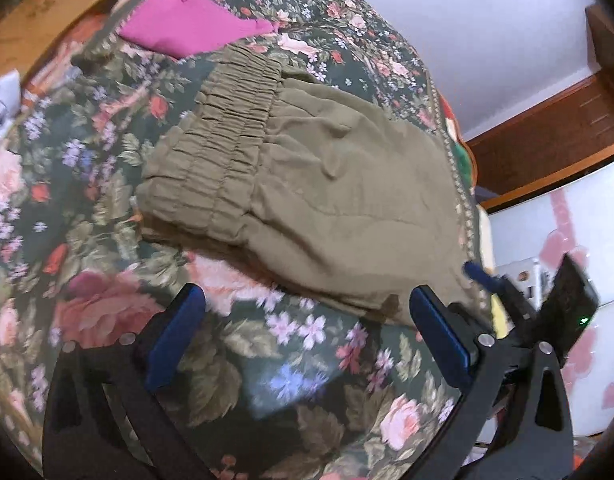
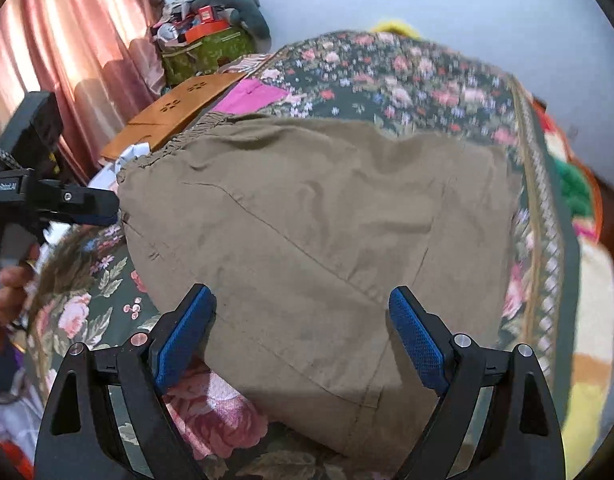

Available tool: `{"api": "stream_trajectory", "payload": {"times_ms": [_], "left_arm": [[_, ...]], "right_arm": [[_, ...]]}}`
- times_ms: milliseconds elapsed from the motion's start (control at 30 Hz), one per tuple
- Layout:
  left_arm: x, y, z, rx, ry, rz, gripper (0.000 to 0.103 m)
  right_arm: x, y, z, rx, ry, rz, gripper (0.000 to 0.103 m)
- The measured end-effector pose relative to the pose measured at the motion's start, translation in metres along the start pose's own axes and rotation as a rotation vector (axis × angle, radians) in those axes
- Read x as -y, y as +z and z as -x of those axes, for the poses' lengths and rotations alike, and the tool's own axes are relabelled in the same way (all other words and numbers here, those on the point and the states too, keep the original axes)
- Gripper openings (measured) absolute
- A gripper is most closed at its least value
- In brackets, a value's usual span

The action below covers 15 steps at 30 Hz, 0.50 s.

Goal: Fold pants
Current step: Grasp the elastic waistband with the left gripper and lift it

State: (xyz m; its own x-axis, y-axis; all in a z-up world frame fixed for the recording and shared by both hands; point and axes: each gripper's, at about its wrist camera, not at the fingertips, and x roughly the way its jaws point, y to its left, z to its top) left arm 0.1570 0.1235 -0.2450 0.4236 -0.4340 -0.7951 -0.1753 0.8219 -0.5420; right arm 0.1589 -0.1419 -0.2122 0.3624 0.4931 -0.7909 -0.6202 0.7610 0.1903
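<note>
Olive-khaki pants lie folded in a compact stack on a floral bedspread, with the elastic waistband toward the left. My left gripper is open and empty, hovering just short of the pants' near edge. In the right wrist view the pants fill the middle. My right gripper is open and empty, with its blue pads over the near part of the fabric. The left gripper shows at the left edge beside the waistband end. The right gripper's tip shows at the right.
A magenta garment lies beyond the pants. A brown cardboard box sits at the bed's far-left side, with pink curtains and a cluttered green bag behind. The bed's edge with colourful blankets runs along the right.
</note>
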Motion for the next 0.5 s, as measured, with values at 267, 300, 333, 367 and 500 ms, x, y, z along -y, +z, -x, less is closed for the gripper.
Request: {"api": "stream_trajectory", "payload": {"times_ms": [267, 300, 333, 367, 500], "left_arm": [[-0.016, 0.031, -0.024, -0.036, -0.134, 0.061, 0.103], [-0.020, 0.036, -0.025, -0.039, -0.157, 0.079, 0.103], [-0.024, 0.040, -0.025, -0.032, -0.170, 0.101, 0.100], [-0.027, 0.042, -0.023, -0.022, -0.166, 0.116, 0.096], [-0.034, 0.046, -0.018, 0.026, -0.011, 0.125, 0.049]], "right_arm": [[0.007, -0.005, -0.005, -0.036, 0.069, -0.073, 0.088], [0.007, -0.005, -0.005, -0.036, 0.072, -0.074, 0.088], [0.007, -0.006, -0.004, -0.036, 0.076, -0.076, 0.088], [0.007, -0.006, -0.005, -0.037, 0.079, -0.078, 0.088], [0.007, -0.006, -0.004, -0.035, 0.087, -0.085, 0.088]]}}
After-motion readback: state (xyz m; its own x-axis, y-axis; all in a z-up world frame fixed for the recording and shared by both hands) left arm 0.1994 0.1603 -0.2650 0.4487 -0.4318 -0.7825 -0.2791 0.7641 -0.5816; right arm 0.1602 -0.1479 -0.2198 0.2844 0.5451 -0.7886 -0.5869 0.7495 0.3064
